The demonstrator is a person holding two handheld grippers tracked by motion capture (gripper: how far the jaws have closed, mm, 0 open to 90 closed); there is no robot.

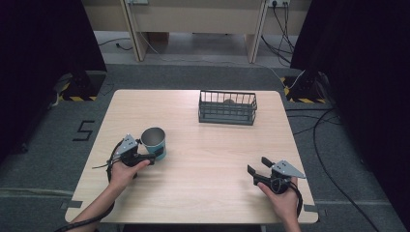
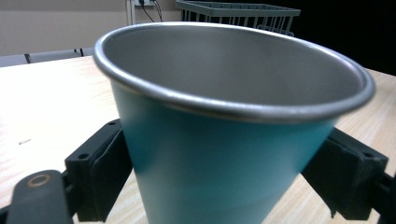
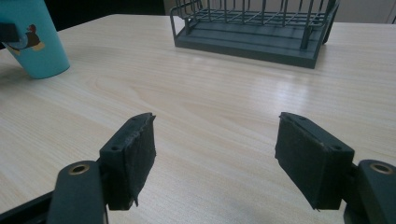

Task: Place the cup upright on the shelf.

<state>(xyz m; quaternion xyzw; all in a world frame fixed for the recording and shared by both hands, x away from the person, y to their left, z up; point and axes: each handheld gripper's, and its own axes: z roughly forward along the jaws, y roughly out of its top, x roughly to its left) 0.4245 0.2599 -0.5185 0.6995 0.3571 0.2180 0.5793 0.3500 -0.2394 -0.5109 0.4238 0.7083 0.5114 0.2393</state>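
Cup [image 1: 154, 142] and basket [image 1: 227, 107] are what matter to me now, and the line between them runs away from me and off to my right across the table [image 1: 193, 159]. My left tongs [image 1: 146, 155] are pinching the cup low on its blue wall, one pad on each side, as my left gripper view shows with the pads pressed against the blue cup [image 2: 219, 154]. It stands upright with its mouth open to the ceiling, near the table's left front part, and seems to rest on the wood. The basket sits at the far edge, well apart from the cup, its long side running left to right.

My right tongs [image 1: 258, 166] hang spread wide and empty over the right front corner, jaws pointing toward the basket [image 3: 254, 28]. That hand looks about as far from the basket as the left, but the left already has the cup, so I judge the carry belongs to the left: lift, then swing forward and rightward.
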